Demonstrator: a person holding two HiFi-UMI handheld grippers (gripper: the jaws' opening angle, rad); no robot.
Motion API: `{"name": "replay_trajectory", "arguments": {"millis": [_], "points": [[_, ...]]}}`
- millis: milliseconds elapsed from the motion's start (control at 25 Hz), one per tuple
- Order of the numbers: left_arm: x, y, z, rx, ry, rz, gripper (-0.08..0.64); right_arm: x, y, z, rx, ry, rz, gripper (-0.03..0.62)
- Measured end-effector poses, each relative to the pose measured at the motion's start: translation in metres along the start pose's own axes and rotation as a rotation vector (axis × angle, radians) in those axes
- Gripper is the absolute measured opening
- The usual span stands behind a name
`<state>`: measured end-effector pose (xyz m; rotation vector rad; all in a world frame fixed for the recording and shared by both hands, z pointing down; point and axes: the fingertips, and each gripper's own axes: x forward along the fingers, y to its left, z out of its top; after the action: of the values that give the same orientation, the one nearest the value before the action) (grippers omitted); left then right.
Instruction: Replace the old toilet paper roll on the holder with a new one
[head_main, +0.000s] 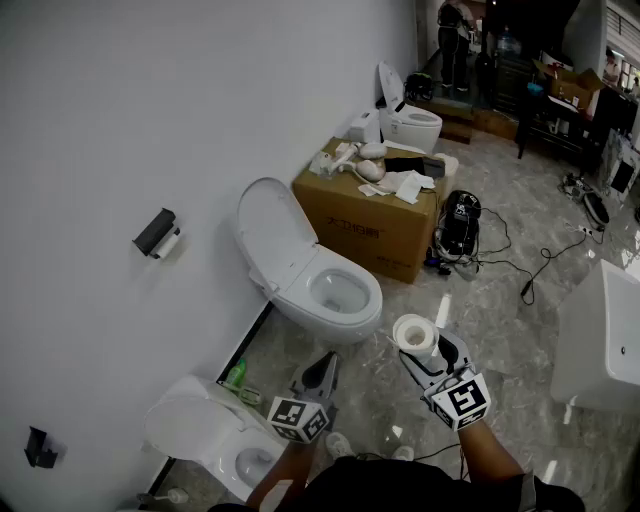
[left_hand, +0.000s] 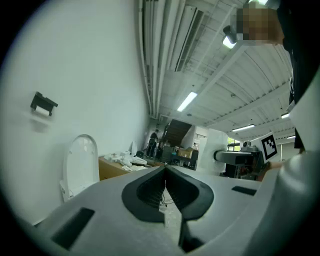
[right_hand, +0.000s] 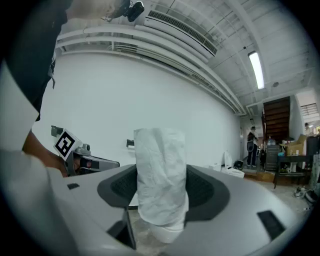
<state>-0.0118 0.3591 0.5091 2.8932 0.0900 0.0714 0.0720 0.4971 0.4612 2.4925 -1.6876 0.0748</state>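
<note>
Right claw (head_main: 426, 352) is clamped on the roll (head_main: 413, 332); left claw (head_main: 327, 360) is shut, empty. The holder (head_main: 155, 231), middle left, should be approached squarely, with the roll kept uncrushed.

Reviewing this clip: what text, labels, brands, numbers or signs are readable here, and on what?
No text can be read.
Cardboard box: dark print on its side, too small and blurred.
Left gripper and right gripper: cubes bear black-and-white square markers, no letters.
Toilet paper roll in the right gripper: no print shows.
</note>
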Motion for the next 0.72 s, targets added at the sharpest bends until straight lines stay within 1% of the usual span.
{"name": "replay_trajectory", "arguments": {"millis": [200, 320, 480, 680, 720], "points": [[-0.004, -0.011, 0.002, 0.007, -0.004, 0.017, 0.006, -0.01, 0.0, 0.006, -0.014, -0.019, -0.001, 0.273], [-0.007, -0.013, -0.003, 0.008, 0.004, 0.03, 0.006, -0.011, 0.0, 0.003, -0.028, -0.056, 0.01, 0.273], [-0.008, -0.014, -0.003, 0.011, -0.01, 0.037, 0.006, -0.007, 0.003, 0.003, -0.028, -0.061, 0.022, 0.273], [-0.021, 0.006, 0.022, 0.03, -0.068, 0.063, 0.006, 0.018, 0.015, 0.004, 0.007, -0.051, 0.04, 0.275], [-0.023, 0.012, 0.026, 0.04, -0.072, 0.07, 0.006, 0.023, 0.017, 0.008, 0.017, -0.062, 0.042, 0.276]]}}
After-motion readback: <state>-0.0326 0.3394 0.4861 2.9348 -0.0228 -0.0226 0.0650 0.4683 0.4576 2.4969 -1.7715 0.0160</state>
